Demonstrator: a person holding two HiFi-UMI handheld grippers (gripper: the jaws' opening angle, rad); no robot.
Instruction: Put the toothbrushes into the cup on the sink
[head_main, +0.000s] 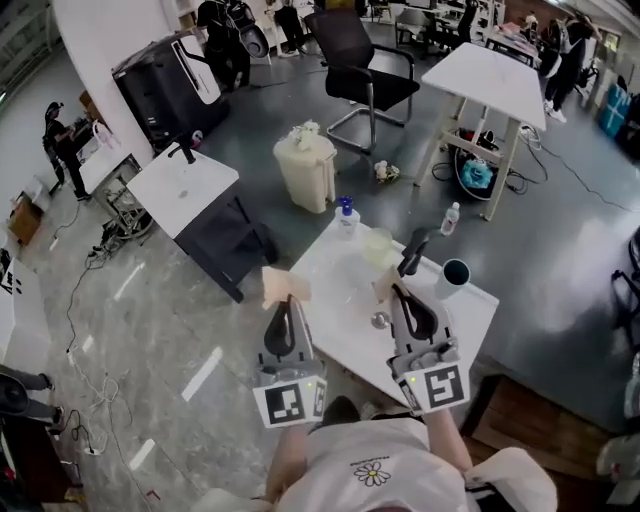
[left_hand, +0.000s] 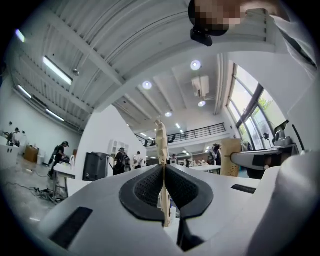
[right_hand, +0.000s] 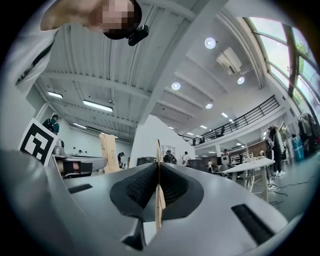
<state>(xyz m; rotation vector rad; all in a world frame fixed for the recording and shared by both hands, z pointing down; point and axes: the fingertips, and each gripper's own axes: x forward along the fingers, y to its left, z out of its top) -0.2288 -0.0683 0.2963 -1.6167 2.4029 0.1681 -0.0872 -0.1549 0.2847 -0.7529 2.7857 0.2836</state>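
Observation:
Both grippers are raised over the white sink top (head_main: 470, 310), jaws tilted upward. My left gripper (head_main: 288, 302) is shut on a flat tan cardboard pack (head_main: 284, 284); in the left gripper view that pack (left_hand: 161, 142) stands edge-on between the dark pads of the gripper (left_hand: 163, 172). My right gripper (head_main: 397, 292) is likewise shut on a second tan pack (head_main: 384, 288), a thin upright strip (right_hand: 158, 200) in the gripper (right_hand: 158, 172). A pale translucent cup (head_main: 378, 246) and a dark-rimmed cup (head_main: 454, 275) stand on the sink top beside a black faucet (head_main: 412, 252). What the packs hold is hidden.
A blue-topped pump bottle (head_main: 346, 214) stands at the sink's far corner, and a metal drain (head_main: 380, 320) sits in the basin. A cream waste bin (head_main: 306, 170), a black office chair (head_main: 360, 70), a low white stand (head_main: 183, 185) and a white table (head_main: 490, 75) lie beyond.

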